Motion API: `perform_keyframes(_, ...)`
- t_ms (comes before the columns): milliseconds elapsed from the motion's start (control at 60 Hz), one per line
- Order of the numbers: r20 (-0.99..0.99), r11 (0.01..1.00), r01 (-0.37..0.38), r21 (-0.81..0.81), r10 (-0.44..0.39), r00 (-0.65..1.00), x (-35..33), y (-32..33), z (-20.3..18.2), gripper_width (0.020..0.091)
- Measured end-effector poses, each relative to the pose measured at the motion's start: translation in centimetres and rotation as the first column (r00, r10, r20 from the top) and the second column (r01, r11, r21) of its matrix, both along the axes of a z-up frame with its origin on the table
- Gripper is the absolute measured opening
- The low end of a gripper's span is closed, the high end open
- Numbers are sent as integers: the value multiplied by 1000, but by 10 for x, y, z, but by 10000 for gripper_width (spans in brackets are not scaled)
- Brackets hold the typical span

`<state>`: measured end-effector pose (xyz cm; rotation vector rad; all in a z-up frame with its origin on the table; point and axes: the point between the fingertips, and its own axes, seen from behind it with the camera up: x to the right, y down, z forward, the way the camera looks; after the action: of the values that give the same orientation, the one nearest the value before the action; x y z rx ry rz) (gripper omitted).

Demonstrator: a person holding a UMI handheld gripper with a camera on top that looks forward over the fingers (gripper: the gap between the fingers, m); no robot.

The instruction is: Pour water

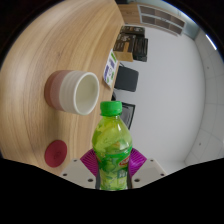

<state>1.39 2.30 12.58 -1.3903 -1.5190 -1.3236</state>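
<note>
Bottle [112, 143] upright between the jaws, mug [76, 92] beyond it to the left, lid [57, 153] left of the bottle

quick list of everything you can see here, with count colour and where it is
bottle: 1, clear green with a green cap and a green label, upright between the pads of the tongs
cup: 1, white with a pinkish band, lying on its side on the table beyond the bottle, mouth toward the table's edge
round lid: 1, dark red, flat on the table beside the bottle
table: 1, light wood with a curved edge
dark items on floor: a few, black and white, beyond the table's edge, too small to identify
tongs: 1, pink pads pressed against both sides of the bottle
</note>
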Motion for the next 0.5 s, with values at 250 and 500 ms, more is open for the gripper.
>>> perform_keyframes(250, 311, 996, -92, -22, 94, 946, -17, 20, 6, 349)
perform_keyframes(500, 4, 999, -32, -5, 32, 999, -19, 10, 21, 353)
